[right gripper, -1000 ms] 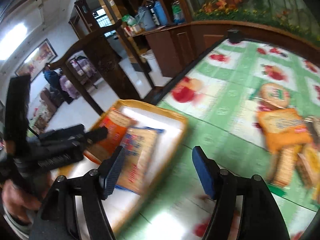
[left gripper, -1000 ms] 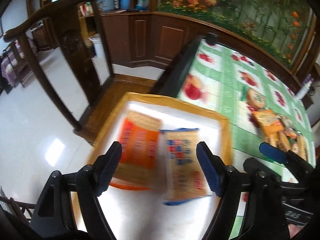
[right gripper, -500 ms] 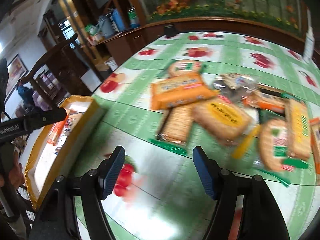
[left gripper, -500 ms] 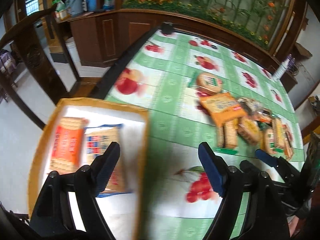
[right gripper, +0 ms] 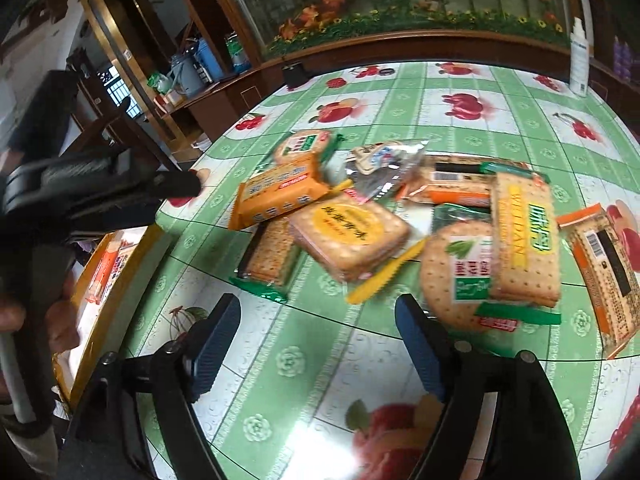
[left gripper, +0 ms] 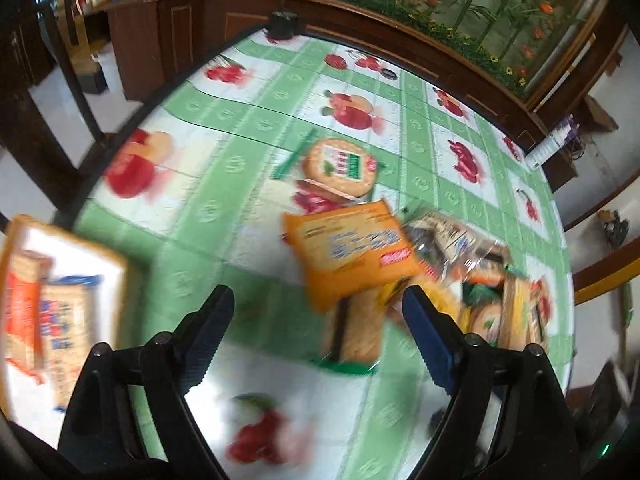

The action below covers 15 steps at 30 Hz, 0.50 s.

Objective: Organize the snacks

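Nearest to me, both sets of jaws are spreading and carry nothing. My left gripper [left gripper: 316, 320] has swung off the tray [left gripper: 116, 264], which a second ago filled its view and now sits at the far left edge, so EARLIER packets are done with: the orange packet [left gripper: 22, 300] and the blue-striped packet [left gripper: 66, 328] lie side by side inside it. My right gripper [right gripper: 318, 320] has turned the same way, and the tablecloth [right gripper: 304, 364] directly under it is bare.

Just beyond the left fingertips lies a long cracker packet with a green end [left gripper: 352, 340], partly under the orange pillow packet [left gripper: 352, 256]; that reads as the left hand's likeliest pick. Ahead of the right jaws sit the square cracker packet with the yellow label [right gripper: 352, 240] and, to its right, the round green-labelled cracker [right gripper: 460, 276] under the WHDAN packet [right gripper: 524, 240].

Further out are a clear crumpled wrapper [right gripper: 380, 164] and another round cracker packet [right gripper: 304, 146], with a white bottle [right gripper: 579, 60] near the table's far edge.

Two packets are stowed and the heap is untouched, so I judge the task early, with both hands lining up fresh picks
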### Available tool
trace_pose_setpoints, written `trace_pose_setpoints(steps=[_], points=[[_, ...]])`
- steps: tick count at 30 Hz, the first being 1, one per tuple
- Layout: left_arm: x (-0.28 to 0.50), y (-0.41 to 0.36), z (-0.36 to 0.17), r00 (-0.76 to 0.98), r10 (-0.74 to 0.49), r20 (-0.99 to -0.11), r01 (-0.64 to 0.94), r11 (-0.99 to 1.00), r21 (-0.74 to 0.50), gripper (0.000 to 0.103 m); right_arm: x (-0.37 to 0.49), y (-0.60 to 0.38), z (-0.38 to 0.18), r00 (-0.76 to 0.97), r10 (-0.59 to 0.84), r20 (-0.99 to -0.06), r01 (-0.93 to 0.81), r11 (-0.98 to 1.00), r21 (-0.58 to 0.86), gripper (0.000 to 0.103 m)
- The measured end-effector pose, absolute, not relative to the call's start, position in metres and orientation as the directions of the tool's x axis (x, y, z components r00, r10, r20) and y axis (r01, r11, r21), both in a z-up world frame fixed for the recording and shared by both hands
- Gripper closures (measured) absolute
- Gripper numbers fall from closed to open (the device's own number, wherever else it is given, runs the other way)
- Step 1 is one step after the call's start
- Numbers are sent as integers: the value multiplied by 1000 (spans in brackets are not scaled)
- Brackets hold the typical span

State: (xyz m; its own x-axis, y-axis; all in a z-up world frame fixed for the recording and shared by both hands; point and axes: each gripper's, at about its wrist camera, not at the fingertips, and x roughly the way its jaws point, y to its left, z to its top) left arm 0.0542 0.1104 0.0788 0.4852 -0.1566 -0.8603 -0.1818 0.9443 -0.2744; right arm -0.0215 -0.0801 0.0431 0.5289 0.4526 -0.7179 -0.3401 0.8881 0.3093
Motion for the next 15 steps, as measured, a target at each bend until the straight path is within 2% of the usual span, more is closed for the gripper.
trace_pose_setpoints(steps=[9,15], points=[[105,89,50,438,-239,-866,-220,906,-362,17,-11,-97,38,525,427,-737,-314,901,299,23],[122,81,43,426,-197,-883,-219,924,-312,16,-3,-100,34,517,418,-747,-308,905,293,22]])
